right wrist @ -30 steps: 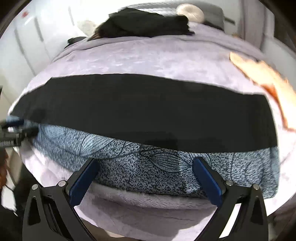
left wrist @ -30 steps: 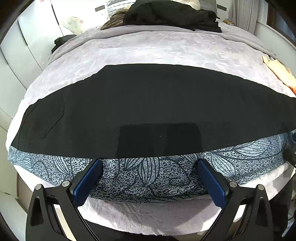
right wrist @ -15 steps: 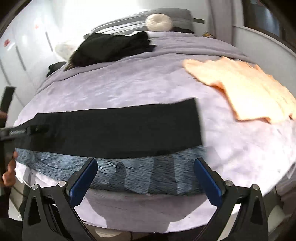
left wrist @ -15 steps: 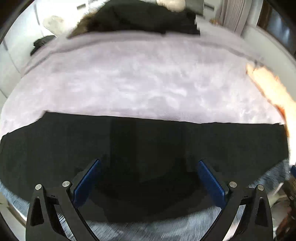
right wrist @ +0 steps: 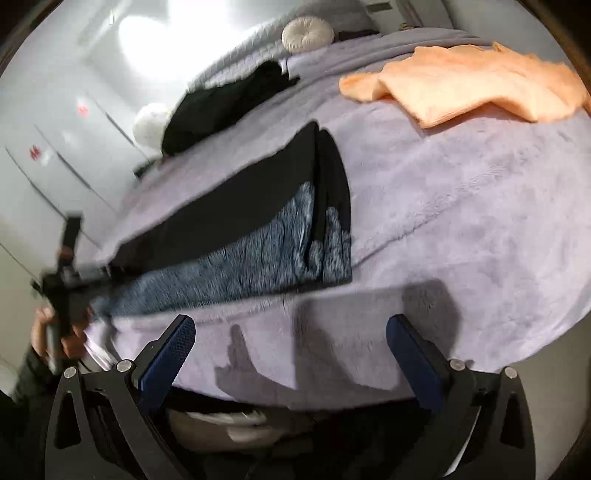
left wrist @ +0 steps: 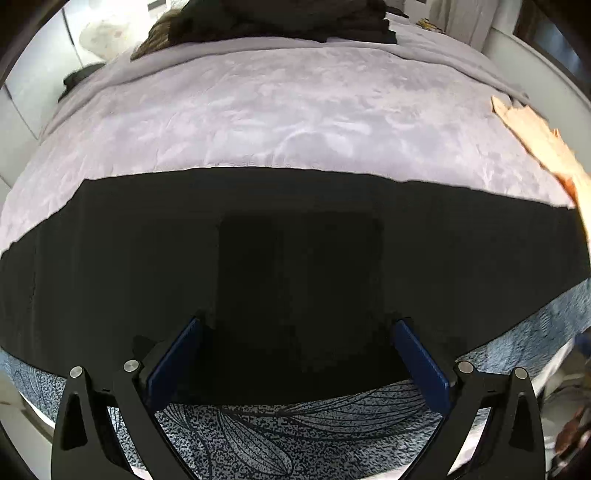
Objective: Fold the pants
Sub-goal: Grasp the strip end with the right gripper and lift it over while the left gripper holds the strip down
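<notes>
Looking along the left tongs (left wrist: pixel 295 365), the pants (left wrist: pixel 295 266) fill the lower half of the view: a wide black band lies flat across the near edge of the bed (left wrist: pixel 295 110), with a blue-grey leaf-print layer showing along its near side. The two blue pads stand wide apart over the dark cloth, clamped on nothing. Beyond the pants stretches the lilac plush bedspread, slightly rumpled. A heap of dark clothes (left wrist: pixel 280 18) sits at the far end of the bed, an orange garment (left wrist: pixel 543 144) pokes in from the right edge, and pale cupboard fronts close off the left side.

From the right tongs (right wrist: pixel 290 350), the same pants (right wrist: pixel 258 229) appear as a long strip running from the left bed edge toward the middle, black along the far side and printed blue along the near side, with the right end turned back on itself. These tongs are also spread open, hovering above bare bedspread (right wrist: pixel 461 206) well clear of the cloth, and their shadow falls on the plush just ahead. At the left, blurred, a hand (right wrist: pixel 48 332) grips the other tool beside the pants' left end. Farther off lie the orange garment (right wrist: pixel 472 85), a dark clothes pile (right wrist: pixel 221 107), and a round white cushion (right wrist: pixel 308 31) by the headboard.
</notes>
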`<state>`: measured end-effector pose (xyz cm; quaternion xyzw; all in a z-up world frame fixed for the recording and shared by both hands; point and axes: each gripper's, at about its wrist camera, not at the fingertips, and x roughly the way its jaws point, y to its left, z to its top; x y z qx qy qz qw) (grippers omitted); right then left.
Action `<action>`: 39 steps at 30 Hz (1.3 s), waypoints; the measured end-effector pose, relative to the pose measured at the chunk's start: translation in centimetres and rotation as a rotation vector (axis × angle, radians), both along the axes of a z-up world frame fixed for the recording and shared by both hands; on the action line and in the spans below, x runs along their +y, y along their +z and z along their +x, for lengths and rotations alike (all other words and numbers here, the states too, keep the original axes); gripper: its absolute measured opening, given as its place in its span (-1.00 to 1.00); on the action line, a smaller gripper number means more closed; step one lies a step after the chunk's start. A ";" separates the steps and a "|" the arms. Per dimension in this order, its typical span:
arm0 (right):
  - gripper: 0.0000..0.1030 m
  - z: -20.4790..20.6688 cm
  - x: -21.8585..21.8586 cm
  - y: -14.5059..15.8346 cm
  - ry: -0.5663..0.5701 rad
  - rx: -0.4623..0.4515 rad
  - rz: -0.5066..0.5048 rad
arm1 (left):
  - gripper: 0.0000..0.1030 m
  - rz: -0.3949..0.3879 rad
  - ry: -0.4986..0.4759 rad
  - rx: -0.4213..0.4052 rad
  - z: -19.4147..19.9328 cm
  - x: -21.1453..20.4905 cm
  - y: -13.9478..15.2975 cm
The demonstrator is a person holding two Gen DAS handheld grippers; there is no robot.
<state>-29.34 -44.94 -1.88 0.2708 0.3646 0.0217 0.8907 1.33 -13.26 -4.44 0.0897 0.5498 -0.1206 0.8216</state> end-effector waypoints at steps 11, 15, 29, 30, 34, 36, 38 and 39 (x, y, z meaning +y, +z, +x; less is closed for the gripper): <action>0.98 1.0 -0.1 0.4 -0.036 -0.104 -0.027 | 1.00 0.026 0.040 -0.011 0.0 -0.2 -0.3; 0.98 2.5 0.0 0.6 0.000 -0.129 -0.038 | 1.00 0.027 0.040 -0.010 0.0 -0.2 -0.3; 0.98 7.6 0.1 0.1 0.086 0.065 -0.068 | 1.00 0.022 0.043 -0.021 0.0 -0.3 -0.5; 0.96 7.3 0.4 0.3 0.114 0.049 -0.014 | 1.00 0.021 0.044 -0.022 0.1 -0.2 -0.5; 0.91 5.7 1.0 0.0 0.078 0.030 0.058 | 1.00 0.023 0.052 -0.024 0.2 -0.4 -0.6; 0.91 4.1 0.7 -0.4 0.016 0.002 0.125 | 1.00 0.021 0.048 -0.024 0.3 -0.3 -0.6; 0.92 3.1 1.0 -0.7 -0.015 -0.026 0.160 | 1.00 0.018 0.046 -0.023 0.3 -0.2 -0.6; 0.92 2.8 1.2 -0.8 -0.014 -0.035 0.160 | 1.00 0.018 0.046 -0.025 0.3 -0.2 -0.6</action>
